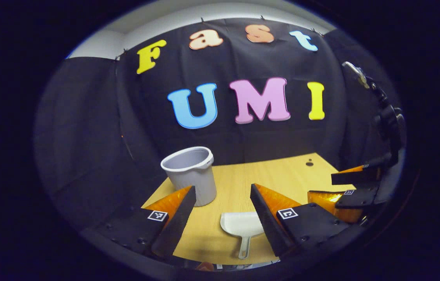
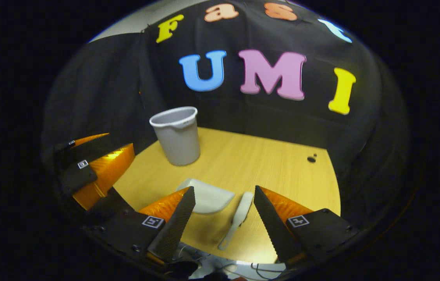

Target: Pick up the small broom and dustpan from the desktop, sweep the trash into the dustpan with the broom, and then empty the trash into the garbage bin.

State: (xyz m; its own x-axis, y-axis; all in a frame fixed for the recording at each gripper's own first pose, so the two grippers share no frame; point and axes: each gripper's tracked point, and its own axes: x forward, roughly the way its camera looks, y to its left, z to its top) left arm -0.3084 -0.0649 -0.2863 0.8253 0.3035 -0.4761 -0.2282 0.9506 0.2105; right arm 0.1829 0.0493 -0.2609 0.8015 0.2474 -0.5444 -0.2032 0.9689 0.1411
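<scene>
A white dustpan lies on the wooden table, handle toward me, just beyond my left gripper. That gripper hangs open above it, holding nothing. In the right gripper view the dustpan is partly behind the left finger, and a slim white broom lies beside it on the right. My right gripper is open and empty over both. A grey garbage bin stands upright at the table's far left, also seen as the bin. Small dark bits rest at the far right.
The other gripper hovers to the right in the left gripper view; in the right gripper view, the other gripper hovers to the left. Black cloth walls close the table's back and sides. Cables lie past the near table edge.
</scene>
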